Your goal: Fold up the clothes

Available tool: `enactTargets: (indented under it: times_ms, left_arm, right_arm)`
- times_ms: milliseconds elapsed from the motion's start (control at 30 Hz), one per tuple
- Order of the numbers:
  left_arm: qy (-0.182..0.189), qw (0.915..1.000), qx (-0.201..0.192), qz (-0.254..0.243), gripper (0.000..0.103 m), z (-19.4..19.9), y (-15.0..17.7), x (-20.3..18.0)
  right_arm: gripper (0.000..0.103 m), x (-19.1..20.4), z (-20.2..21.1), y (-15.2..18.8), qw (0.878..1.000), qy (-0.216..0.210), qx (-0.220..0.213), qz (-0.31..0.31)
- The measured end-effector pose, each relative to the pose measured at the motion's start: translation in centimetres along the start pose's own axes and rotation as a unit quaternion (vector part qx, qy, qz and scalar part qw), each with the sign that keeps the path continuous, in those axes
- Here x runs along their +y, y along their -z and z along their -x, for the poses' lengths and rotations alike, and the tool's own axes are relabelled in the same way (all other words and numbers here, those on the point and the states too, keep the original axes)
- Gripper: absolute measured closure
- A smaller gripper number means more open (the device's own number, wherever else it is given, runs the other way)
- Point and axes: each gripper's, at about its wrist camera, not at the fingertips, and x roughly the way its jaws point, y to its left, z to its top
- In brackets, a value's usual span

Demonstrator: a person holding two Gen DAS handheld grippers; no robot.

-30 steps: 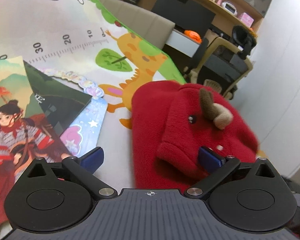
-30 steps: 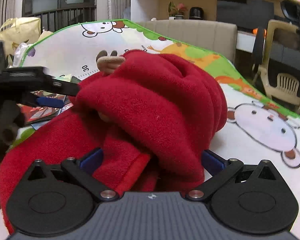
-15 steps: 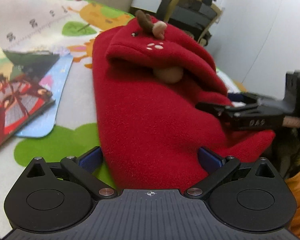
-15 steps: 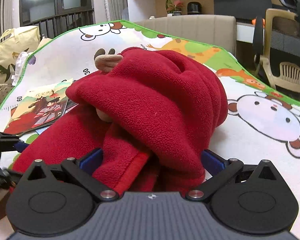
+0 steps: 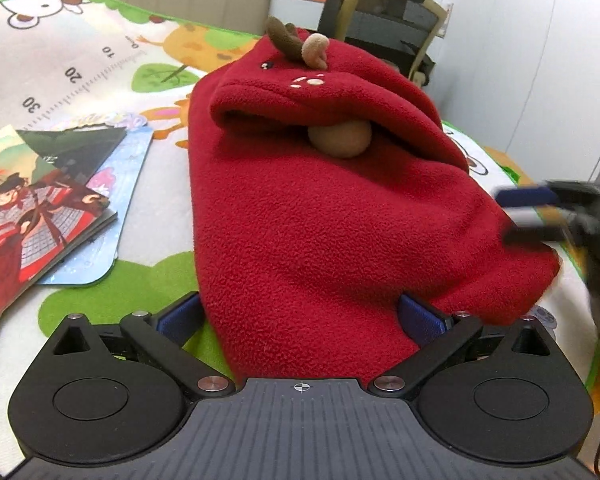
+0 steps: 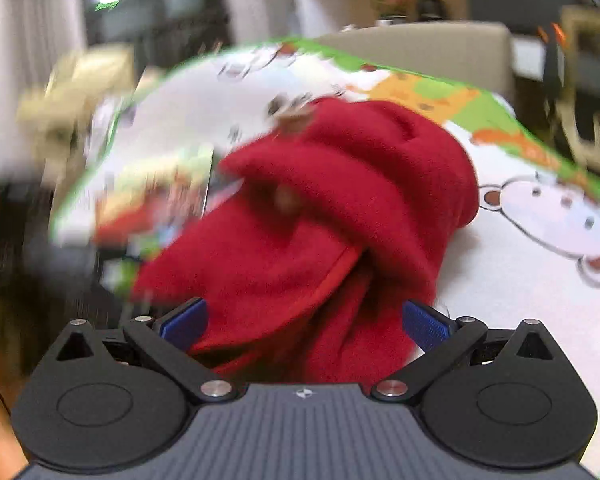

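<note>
Left gripper: jaws spread wide, blue pads either side of the near hem of the red fleece hoodie, fabric lying between them, not pinched. Right gripper: jaws likewise apart, straddling the bunched red edge; that view is blurred on its left side. From the left wrist camera, the right gripper appears as a smeared dark shape at the hoodie's right edge.

Hoodie lies on the cartoon play mat, hood folded over the body. Brown antler and tan ear stick up from the hood top; a tan pom-pom peeks from under the hood's rim.

Left of the hoodie: picture books fanned on the mat, near but not touching it. Beyond the mat, a beige sofa back and a chair.
</note>
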Motion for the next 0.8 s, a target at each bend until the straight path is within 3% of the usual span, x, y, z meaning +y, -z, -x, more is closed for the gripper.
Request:
enactTargets:
  times_ms: [100,167,333,400,500,667,800]
  left_arm:
    - [0.001,0.9999,-0.008,0.008,0.000,0.3,0.4,-0.3]
    - [0.011,0.9998,-0.005,0.018,0.000,0.7,0.4,-0.4]
    - [0.078,0.9933,-0.009,0.085,0.000,2.7,-0.5,1.5]
    - [0.105,0.9839,-0.012,0.144,0.000,3.0,-1.6,3.4]
    - [0.112,0.9737,-0.026,0.197,0.000,2.9,-4.9,5.5]
    - [0.076,0.9818,-0.081,0.154,0.000,1.6,-11.7,5.4]
    - [0.029,0.9896,-0.048,0.132,0.002,-2.1,-12.8,4.9]
  right_arm:
    - [0.000,2.0,-0.8,1.9,0.991,0.103,0.035,0.079]
    - [0.000,1.7,-1.1,2.5,0.989,0.121,0.036,0.074]
    - [0.000,1.4,-0.9,2.7,0.991,0.117,0.034,0.051]
    - [0.000,1.0,-0.8,2.9,0.993,0.109,0.036,0.043]
    - [0.000,0.1,-1.1,2.5,0.995,0.089,0.043,0.022]
    - [0.000,-0.5,-1.4,2.7,0.997,0.062,0.052,-0.010]
    - [0.000,-2.0,0.1,2.2,0.998,0.018,0.027,-0.052]
